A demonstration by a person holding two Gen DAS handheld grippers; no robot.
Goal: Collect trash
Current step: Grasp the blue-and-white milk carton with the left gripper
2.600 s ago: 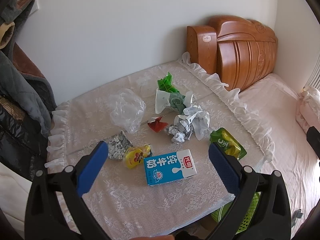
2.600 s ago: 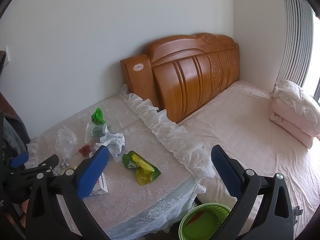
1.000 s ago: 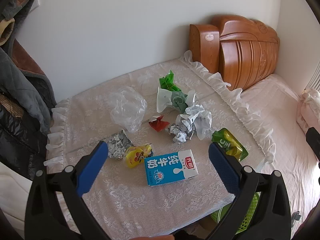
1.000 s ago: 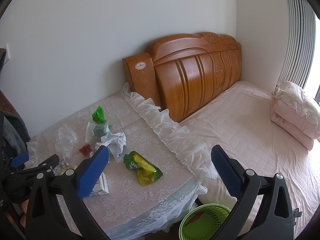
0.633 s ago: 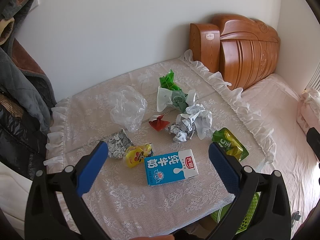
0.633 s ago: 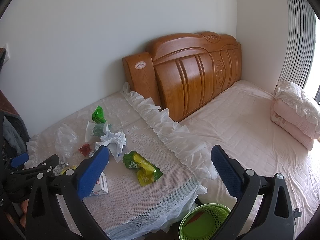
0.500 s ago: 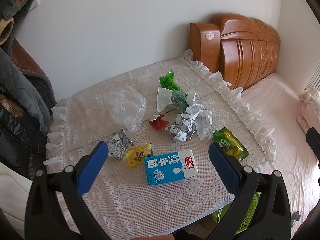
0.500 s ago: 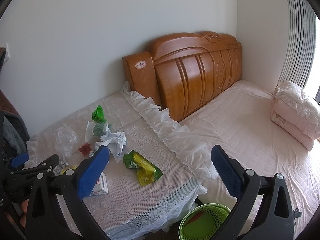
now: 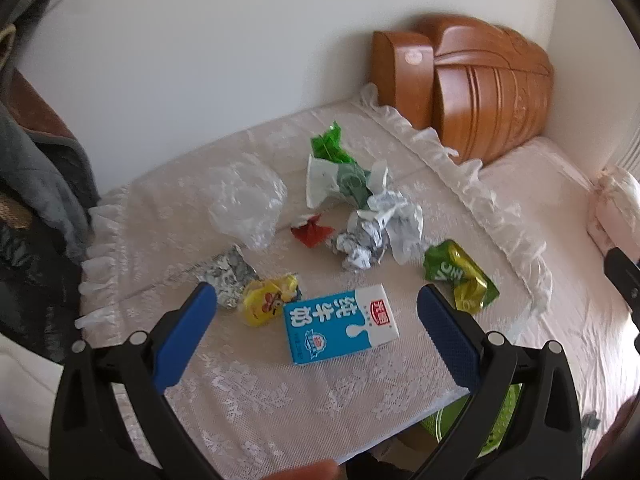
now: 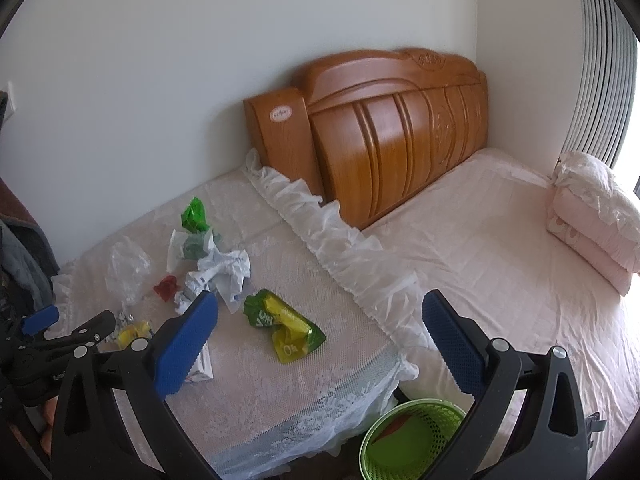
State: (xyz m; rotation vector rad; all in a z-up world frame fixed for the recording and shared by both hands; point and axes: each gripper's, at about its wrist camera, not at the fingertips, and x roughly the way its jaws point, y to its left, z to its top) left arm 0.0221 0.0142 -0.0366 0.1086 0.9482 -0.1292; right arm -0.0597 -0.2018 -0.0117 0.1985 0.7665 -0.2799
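Trash lies on a lace-covered table [image 9: 248,396]: a blue and white milk carton [image 9: 340,330], a yellow wrapper [image 9: 268,300], a foil wrapper [image 9: 226,272], a clear plastic bag [image 9: 244,200], a red scrap [image 9: 310,232], crumpled paper [image 9: 380,230], a green and white bag [image 9: 336,176] and a green-yellow pouch [image 9: 460,276], which also shows in the right wrist view [image 10: 284,324]. My left gripper [image 9: 316,300] is open and empty above the carton. My right gripper [image 10: 320,312] is open and empty, above the table's right edge.
A green mesh basket [image 10: 412,436] stands on the floor by the table's front right corner. A bed [image 10: 500,264] with a wooden headboard [image 10: 380,128] and a folded quilt [image 10: 592,220] fills the right. Dark clothes [image 9: 36,184] hang at the left.
Both views have shifted only slightly. The trash lies where it was and both grippers stay open.
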